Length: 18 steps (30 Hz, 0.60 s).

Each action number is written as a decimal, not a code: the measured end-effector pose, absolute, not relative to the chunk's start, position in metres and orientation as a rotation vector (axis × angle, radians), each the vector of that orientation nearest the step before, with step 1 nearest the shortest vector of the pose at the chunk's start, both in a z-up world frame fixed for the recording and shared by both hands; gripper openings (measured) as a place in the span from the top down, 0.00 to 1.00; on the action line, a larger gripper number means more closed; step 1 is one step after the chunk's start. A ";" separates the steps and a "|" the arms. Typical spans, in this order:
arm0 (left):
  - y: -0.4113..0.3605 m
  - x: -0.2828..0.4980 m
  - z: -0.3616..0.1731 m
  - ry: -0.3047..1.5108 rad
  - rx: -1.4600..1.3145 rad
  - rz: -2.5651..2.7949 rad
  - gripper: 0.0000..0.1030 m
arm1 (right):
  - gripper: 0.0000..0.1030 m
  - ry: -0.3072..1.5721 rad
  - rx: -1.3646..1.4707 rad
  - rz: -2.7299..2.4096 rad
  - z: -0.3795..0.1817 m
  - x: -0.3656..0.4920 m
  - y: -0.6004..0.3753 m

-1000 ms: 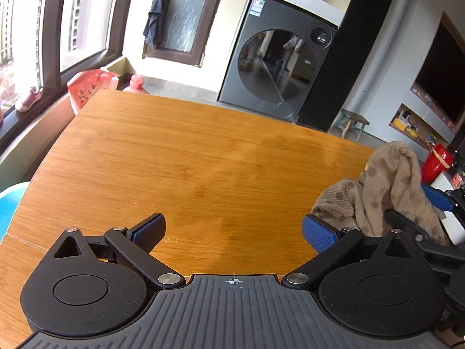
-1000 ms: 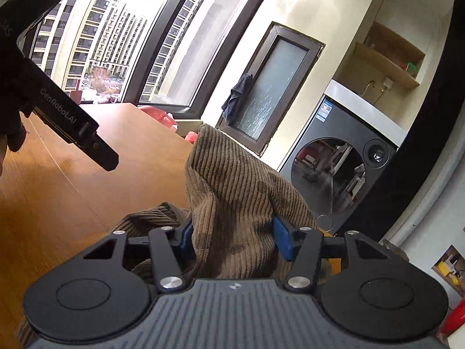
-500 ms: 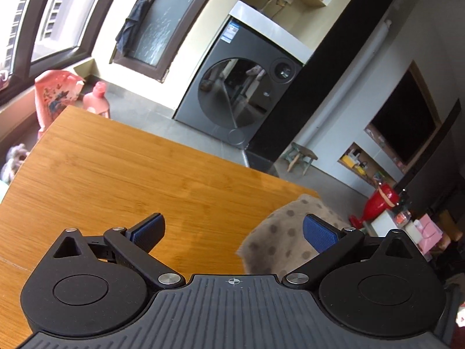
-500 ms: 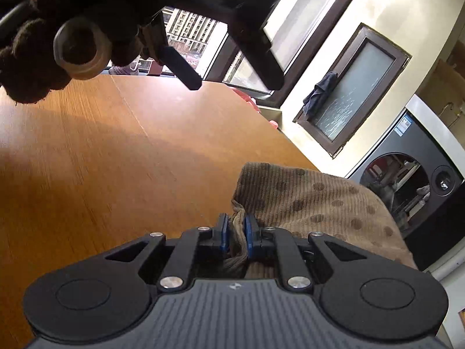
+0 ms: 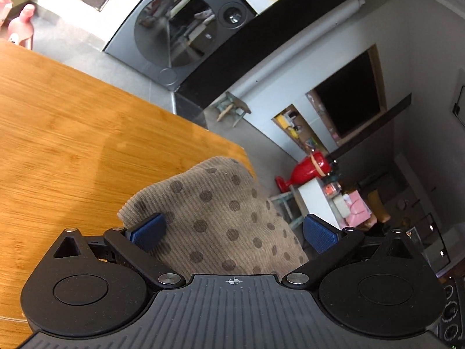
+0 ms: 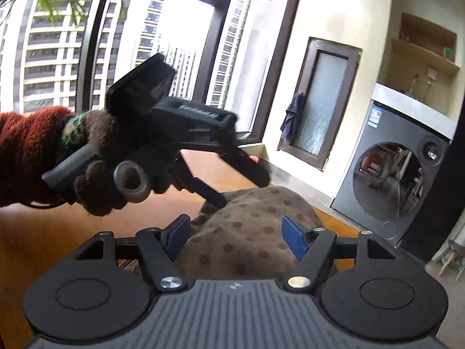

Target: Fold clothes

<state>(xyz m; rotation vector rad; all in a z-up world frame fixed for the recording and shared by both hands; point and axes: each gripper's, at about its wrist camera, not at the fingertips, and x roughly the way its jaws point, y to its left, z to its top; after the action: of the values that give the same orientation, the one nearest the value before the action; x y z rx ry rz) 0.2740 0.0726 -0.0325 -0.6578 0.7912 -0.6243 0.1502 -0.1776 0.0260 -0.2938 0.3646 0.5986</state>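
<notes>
Between the blue pads of the right gripper (image 6: 236, 238), at 6 o'clock in its own view, lies the brown polka-dot corduroy garment (image 6: 247, 232). Its jaws have just been opening: half a second ago they pinched a fold, now both pads stand clear of the cloth. So the garment is let go, bunched in 1 mound.

Left gripper (image 5: 234, 232), jaws apart, has swung toward the mound. In its own view the left pad overlaps the cloth's near-left edge; contact cannot be told. In the right wrist view a gloved hand (image 6: 110, 174) holds that tool at 10 o'clock, its tip down on the mound's far side.

Garment sits at the near corner of the orange-brown wooden table (image 5: 72, 145). Judgement: still unfolded; a fresh grasp to spread it comes next.

Far, at 12 o'clock in the left view: grey front-loading washing machine (image 5: 180, 29).
</notes>
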 end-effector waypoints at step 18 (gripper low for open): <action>0.078 0.243 0.037 0.565 -0.592 -0.762 0.00 | 0.00 0.582 -0.149 0.521 -0.040 0.151 -0.154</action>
<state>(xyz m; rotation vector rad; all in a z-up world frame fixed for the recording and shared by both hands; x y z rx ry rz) 0.2427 0.0782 0.0367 -0.5919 0.5647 -0.7621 0.1506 -0.1541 -0.0396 -0.1492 0.5820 0.5215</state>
